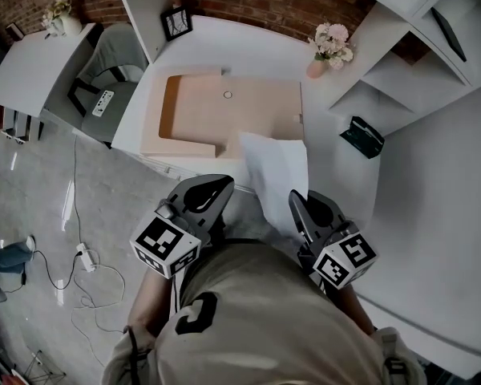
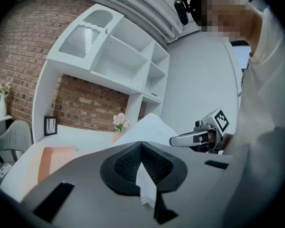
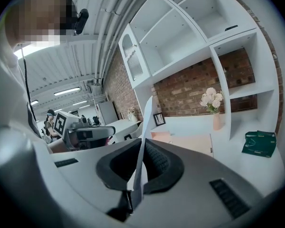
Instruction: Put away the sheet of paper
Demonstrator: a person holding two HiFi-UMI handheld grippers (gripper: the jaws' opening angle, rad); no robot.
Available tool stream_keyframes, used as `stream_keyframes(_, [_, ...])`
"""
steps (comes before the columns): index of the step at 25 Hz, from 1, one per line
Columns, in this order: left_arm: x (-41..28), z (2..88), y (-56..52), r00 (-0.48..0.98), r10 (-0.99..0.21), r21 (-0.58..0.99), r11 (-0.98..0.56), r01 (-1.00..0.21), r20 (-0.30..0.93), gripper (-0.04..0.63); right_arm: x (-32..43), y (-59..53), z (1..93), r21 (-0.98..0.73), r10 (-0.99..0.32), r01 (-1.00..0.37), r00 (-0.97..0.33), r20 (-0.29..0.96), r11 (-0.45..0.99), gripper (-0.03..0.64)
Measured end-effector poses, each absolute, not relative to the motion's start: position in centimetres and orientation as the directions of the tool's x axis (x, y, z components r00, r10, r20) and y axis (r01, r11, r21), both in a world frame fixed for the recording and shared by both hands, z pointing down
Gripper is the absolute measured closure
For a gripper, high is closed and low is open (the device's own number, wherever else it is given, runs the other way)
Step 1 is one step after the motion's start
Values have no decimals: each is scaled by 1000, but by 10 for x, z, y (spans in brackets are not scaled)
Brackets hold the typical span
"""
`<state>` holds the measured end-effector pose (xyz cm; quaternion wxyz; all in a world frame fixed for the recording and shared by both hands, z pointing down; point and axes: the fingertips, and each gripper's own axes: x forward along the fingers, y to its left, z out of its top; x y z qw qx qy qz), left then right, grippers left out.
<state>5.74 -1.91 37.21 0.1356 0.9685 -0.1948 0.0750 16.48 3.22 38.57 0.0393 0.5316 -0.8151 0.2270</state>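
- Your left gripper and right gripper are each clamped shut on the near end of the sheet of paper.
- Its long axis points away from you, with the far end over the tan folder on the desk.

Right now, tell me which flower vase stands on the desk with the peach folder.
The pink vase at the back right of the desk, beside the white shelves; the other vase sits on a separate table far left.
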Motion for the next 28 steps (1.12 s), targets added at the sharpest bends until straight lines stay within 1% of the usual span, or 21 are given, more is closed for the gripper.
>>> stream_keyframes(7, [60, 369, -26, 921, -339, 231, -896, -378, 193, 580, 168, 24, 381, -332, -862, -893, -407, 304, 304, 589])
stream_keyframes(16, [50, 378, -34, 916, -340, 245, -889, -387, 212, 580, 167, 14, 381, -331, -866, -900, -390, 313, 285, 589])
stream_keyframes(21, [41, 385, -43, 914, -339, 266, -881, -392, 225, 580, 166, 4, 376, -317, -875, -913, -358, 327, 255, 589])
stream_keyframes(28, [32, 392, -53, 927, -305, 276, -892, -359, 219, 580, 161, -6, 378, -292, -882, -931, -317, 349, 220, 589])
